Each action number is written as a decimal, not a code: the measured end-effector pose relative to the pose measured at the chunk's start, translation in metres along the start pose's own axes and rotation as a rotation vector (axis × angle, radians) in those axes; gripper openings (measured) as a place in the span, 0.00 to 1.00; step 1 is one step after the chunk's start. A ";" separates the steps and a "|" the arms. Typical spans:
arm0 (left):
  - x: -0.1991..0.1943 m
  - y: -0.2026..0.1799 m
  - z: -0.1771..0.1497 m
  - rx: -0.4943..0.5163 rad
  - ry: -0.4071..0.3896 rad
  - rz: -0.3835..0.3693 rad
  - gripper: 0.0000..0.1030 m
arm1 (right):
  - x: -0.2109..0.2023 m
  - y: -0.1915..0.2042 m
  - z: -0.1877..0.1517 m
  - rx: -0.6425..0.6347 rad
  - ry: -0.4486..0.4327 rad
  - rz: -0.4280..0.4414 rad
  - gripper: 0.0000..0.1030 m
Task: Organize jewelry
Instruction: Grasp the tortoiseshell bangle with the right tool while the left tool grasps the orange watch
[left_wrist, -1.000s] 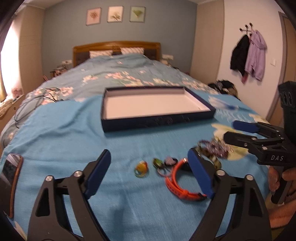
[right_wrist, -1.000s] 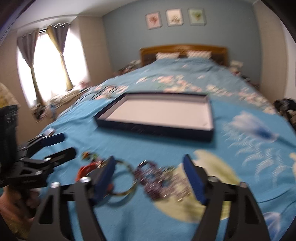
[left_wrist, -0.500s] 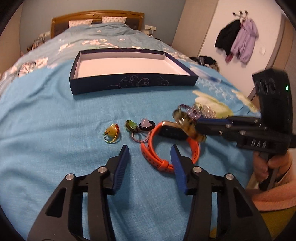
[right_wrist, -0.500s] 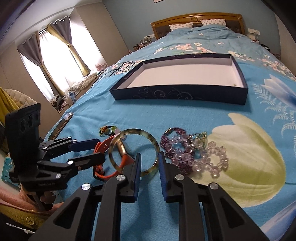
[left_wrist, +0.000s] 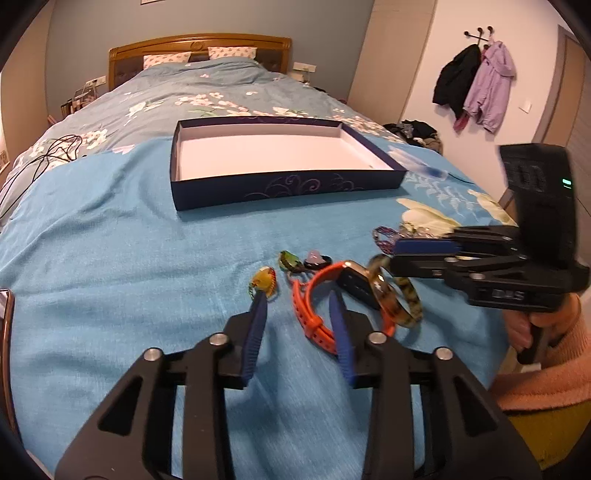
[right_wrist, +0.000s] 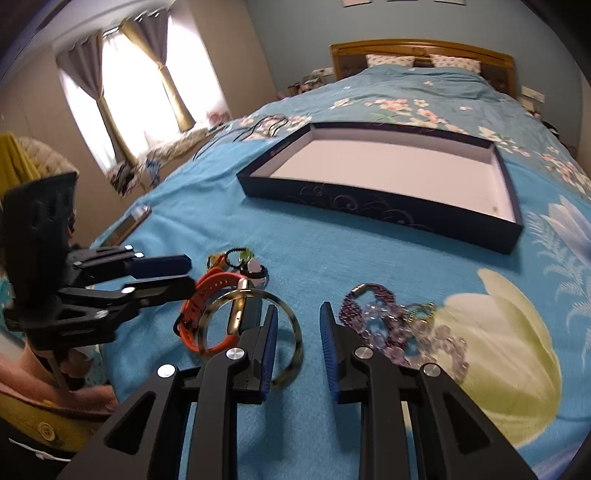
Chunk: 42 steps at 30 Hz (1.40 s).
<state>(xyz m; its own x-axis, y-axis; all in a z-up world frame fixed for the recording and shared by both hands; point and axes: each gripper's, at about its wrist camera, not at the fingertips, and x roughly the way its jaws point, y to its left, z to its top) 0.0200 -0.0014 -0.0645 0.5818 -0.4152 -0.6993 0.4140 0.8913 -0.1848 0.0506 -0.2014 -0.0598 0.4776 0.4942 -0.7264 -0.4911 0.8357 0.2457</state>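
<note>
Your left gripper (left_wrist: 299, 314) stands with its jaws apart around the orange watch (left_wrist: 314, 295). Your right gripper (right_wrist: 297, 332) is also parted and empty, its left finger inside the tortoiseshell bangle (right_wrist: 291, 332). The beaded bracelets (right_wrist: 388, 325) lie right; the navy box (right_wrist: 388, 206) sits far.

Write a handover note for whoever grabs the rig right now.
Left gripper: open, jaws either side of the orange watch strap, nothing held.
Right gripper: open, jaws astride the bangle rim, no grip.
Beaded bracelets and small rings lie loose on the bedspread.
Done: nothing; no jewelry visible in the navy box.
Left: move every piece into the box.
</note>
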 end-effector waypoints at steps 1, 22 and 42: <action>-0.001 -0.003 -0.002 0.010 0.008 -0.008 0.33 | 0.004 -0.001 0.000 -0.002 0.012 0.004 0.21; 0.019 -0.007 -0.001 0.024 0.066 -0.020 0.20 | -0.014 -0.015 -0.018 0.047 -0.018 0.011 0.04; 0.018 -0.015 -0.006 0.034 0.096 -0.002 0.14 | -0.019 -0.018 -0.017 0.060 -0.047 -0.011 0.05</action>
<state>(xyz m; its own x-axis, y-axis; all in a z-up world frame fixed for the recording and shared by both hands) 0.0200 -0.0212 -0.0783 0.5118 -0.3962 -0.7623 0.4398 0.8830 -0.1637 0.0380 -0.2303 -0.0611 0.5171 0.4940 -0.6990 -0.4416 0.8535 0.2766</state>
